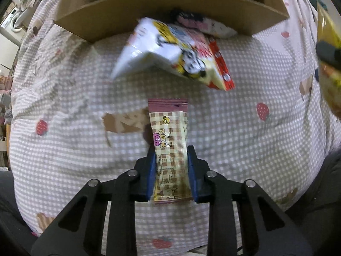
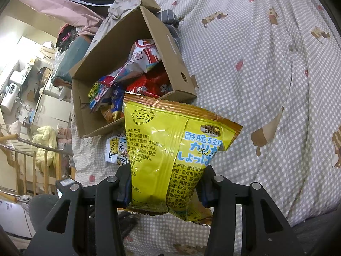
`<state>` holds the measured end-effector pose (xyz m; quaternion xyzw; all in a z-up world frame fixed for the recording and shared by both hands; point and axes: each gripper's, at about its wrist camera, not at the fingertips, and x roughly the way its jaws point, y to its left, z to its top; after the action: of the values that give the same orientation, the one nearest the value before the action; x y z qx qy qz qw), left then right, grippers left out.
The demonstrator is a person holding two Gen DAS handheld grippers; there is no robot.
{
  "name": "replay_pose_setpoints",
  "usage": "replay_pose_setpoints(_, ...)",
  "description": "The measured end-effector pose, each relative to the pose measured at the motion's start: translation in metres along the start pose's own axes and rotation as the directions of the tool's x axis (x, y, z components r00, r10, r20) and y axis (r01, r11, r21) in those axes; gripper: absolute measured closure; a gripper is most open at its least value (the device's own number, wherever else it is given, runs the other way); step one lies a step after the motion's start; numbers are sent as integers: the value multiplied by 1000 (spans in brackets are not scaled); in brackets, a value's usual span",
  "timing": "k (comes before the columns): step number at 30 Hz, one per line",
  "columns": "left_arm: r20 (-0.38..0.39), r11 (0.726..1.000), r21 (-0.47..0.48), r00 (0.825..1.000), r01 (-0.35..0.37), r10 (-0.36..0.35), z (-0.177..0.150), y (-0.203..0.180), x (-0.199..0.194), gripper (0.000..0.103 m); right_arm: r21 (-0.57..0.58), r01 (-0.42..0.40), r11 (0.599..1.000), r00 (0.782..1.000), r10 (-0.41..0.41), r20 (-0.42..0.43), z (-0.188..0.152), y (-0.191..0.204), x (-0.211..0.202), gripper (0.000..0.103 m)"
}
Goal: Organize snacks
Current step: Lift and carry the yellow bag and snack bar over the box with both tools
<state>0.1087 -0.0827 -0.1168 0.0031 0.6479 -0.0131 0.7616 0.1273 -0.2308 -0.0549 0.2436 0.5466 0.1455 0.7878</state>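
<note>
My left gripper is shut on a small cream-and-maroon checkered snack bar, held above the bedsheet. Ahead lies a white snack bag with cartoon print, leaning at the front wall of the cardboard box. My right gripper is shut on a yellow cheese-crisp bag, held up in front of the open cardboard box, which holds several snack packs. The yellow bag also shows at the right edge of the left wrist view.
The checkered bedsheet with strawberry and dog prints covers the bed. A white packet lies on the sheet beside the box. A wooden railing and room clutter are at the left.
</note>
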Motion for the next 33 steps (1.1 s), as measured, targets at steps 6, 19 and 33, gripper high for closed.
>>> replay_pose_setpoints(6,34,1000,-23,999,-5,6,16,27,-22,80,-13,10,1000,1000,-10,6,0,3,2,55)
replay_pose_setpoints(19,183,996,-87,983,3,13,25,79,-80,80,-52,29,998,998,-25,65,-2,7,-8,55)
replay_pose_setpoints(33,438,995,-100,899,26,20,56,119,-159,80,-132,-117,984,946,151,287,16,17,-65,55)
